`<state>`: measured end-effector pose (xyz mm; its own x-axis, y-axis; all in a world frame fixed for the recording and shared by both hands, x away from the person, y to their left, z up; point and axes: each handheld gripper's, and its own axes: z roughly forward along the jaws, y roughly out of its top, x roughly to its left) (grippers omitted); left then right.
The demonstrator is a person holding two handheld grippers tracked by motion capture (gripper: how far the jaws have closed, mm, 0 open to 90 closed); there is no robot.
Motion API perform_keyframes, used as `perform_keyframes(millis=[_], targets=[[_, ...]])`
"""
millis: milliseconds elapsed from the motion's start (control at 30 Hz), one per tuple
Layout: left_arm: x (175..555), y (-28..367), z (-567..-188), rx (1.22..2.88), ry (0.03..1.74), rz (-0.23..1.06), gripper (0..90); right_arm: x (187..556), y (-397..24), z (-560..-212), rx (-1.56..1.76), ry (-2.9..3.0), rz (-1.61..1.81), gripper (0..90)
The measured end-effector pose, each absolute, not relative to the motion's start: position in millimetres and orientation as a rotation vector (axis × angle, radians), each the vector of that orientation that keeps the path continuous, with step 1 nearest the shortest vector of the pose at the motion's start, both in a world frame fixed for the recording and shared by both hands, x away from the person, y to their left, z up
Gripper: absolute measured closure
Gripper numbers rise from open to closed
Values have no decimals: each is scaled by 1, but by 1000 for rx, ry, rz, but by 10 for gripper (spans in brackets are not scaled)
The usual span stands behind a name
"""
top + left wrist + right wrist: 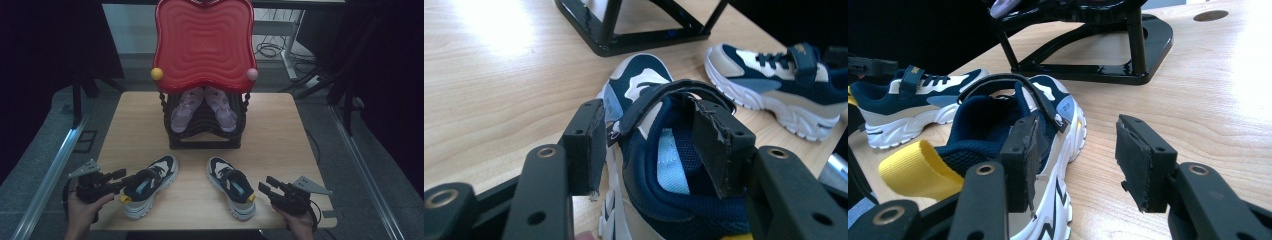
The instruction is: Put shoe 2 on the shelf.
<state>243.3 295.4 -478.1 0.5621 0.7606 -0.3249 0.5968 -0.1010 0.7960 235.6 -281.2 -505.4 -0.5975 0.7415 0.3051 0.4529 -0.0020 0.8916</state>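
1. While both grippers rest low at the near edge of the table (280, 107), two navy-and-white sneakers lie in front of them, toes toward the rack (205, 131).
2. Left gripper (121, 176): jaws spread and straddling the collar wall of the left sneaker (150, 184), one pad inside the opening, one outside; the left gripper view shows the inner pad at the collar, though I cannot tell whether it presses.
3. Right gripper (263, 188): jaws spread, nothing between them; the right sneaker (231, 186) lies just beside it, its yellow heel tab next to one jaw in the right gripper view.
4. Step in hand, by my reading: taking hold of the pair at the heels, likely for placing on the rack; left side is nearly set, right side not yet lined up.
5. Next move calls for closing the left jaws on the collar, and shifting the right gripper sideways so one jaw enters the shoe.
6. Count: two sneakers on the table; two pink shoes (203, 106) on the rack; one rack; one red tray (204, 42) on top; two knobs, yellow and pink.
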Motion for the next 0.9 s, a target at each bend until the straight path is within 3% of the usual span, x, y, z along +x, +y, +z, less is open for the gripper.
perform_keyframes(millis=[800, 900], targets=[[276, 280, -491, 1963, 1053, 94, 518, 241, -276, -505, 1255, 2020, 1612, 515], [278, 278, -495, 1963, 1058, 78, 554, 242, -274, -503, 1248, 2034, 1618, 508]])
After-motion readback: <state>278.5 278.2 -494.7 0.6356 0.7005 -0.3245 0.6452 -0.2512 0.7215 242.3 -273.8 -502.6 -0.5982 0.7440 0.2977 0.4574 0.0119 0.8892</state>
